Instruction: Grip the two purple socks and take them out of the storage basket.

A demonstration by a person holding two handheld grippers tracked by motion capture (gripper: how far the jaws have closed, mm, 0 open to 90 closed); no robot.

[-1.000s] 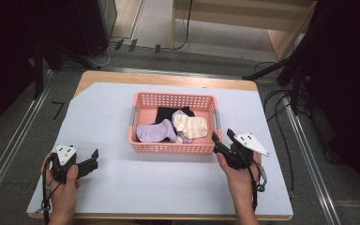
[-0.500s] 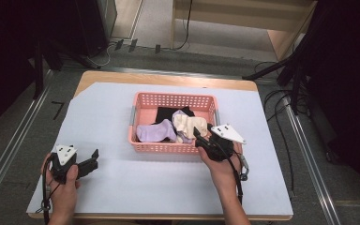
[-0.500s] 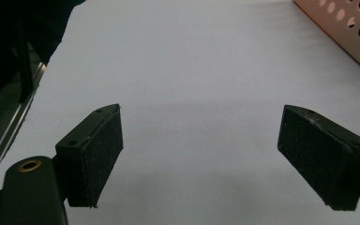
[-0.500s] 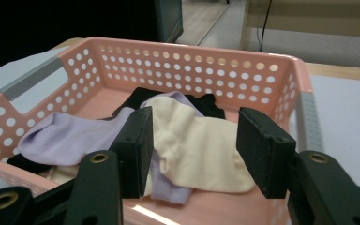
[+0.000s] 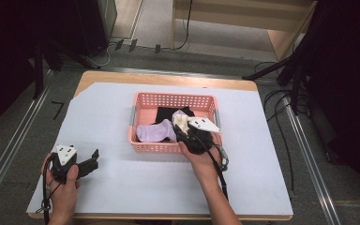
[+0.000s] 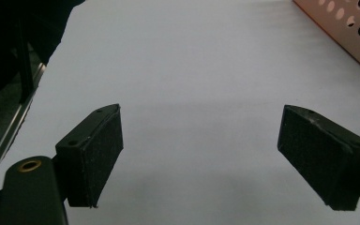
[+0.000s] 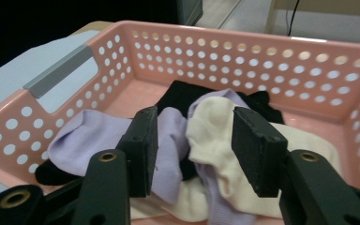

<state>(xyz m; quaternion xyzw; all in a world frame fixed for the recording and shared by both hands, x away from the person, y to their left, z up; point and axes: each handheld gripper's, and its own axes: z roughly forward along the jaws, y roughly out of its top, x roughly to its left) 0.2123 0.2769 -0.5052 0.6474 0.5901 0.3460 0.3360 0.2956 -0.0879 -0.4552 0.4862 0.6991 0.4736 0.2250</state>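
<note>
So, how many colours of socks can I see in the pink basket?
3: lavender socks at the left of the right gripper view, cream socks to their right, black ones behind. Pieces overlap, so more may be hidden underneath in the basket.

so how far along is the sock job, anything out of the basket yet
Done: nothing. The socks sit in the pink basket, and the white table cover holds none.

In hand: the right gripper is over the basket, its jaws just closing around the cream sock beside the lavender sock, not yet gripping. The left gripper waits open over the cover.

Left: grip, lift out, then the rest, including the black sock.
</note>
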